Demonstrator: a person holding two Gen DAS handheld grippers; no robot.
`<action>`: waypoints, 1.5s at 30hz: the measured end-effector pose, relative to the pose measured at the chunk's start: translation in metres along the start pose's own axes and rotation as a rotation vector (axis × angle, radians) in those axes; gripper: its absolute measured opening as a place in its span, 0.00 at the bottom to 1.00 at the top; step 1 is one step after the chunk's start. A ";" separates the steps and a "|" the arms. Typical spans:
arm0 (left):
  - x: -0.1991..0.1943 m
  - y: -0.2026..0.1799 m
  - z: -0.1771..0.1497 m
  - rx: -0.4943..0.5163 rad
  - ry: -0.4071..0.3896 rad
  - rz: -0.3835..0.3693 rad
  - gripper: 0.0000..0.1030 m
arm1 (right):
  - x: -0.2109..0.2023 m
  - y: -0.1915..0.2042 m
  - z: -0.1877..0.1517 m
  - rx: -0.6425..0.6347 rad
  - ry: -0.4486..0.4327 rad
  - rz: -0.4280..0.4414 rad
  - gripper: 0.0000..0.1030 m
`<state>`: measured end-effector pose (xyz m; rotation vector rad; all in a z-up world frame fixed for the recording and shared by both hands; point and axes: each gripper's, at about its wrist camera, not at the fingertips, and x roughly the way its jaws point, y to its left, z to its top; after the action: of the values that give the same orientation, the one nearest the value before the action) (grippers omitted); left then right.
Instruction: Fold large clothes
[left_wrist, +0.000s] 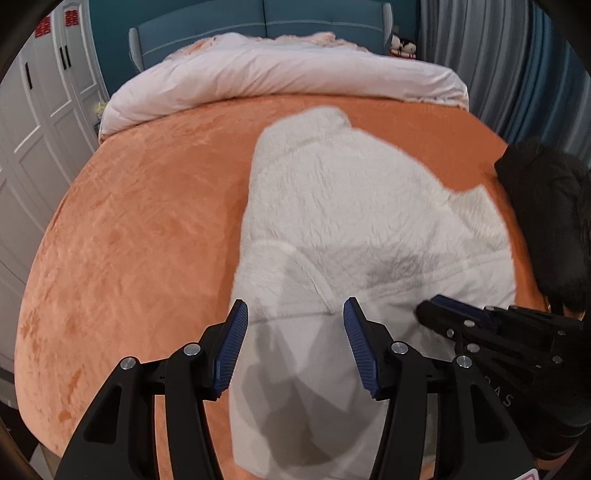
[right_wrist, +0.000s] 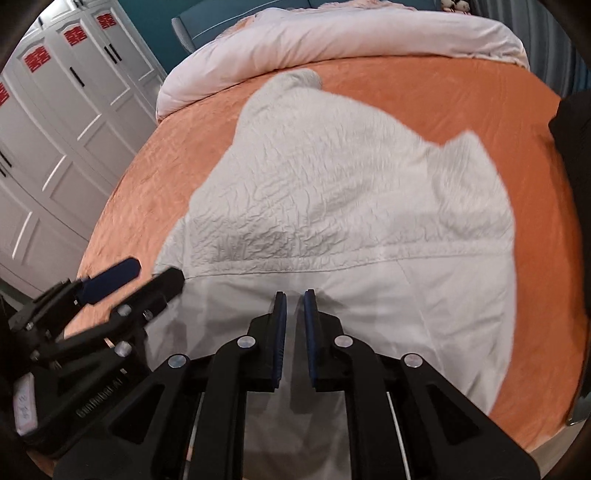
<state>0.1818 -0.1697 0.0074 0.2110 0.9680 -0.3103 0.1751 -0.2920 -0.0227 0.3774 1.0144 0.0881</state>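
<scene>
Lying flat: white garment; orange bedspread bare leftward; left gripper agape.

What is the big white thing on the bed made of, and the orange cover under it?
The white garment looks like soft fleece on its far part, going by the crinkly, fuzzy surface; its near part looks like smoother woven cloth. The orange cover seems plush, like velvet, since it shows a soft sheen with brushed streaks.

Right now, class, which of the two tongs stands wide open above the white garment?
The left tongs: their blue pads gape wide apart, while the right tongs are nearly closed over the white garment.
</scene>
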 end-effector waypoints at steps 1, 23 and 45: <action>0.005 0.000 -0.002 -0.001 0.011 0.000 0.51 | 0.003 -0.002 0.000 0.009 0.005 0.004 0.07; 0.050 0.113 -0.009 -0.370 0.069 -0.279 0.75 | 0.003 -0.130 -0.040 0.376 0.003 0.063 0.83; 0.043 0.072 0.024 -0.130 -0.047 -0.331 0.26 | 0.007 -0.068 0.003 0.273 -0.130 0.344 0.21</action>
<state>0.2480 -0.1167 -0.0125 -0.0775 0.9720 -0.5511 0.1744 -0.3541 -0.0509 0.7959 0.8259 0.2331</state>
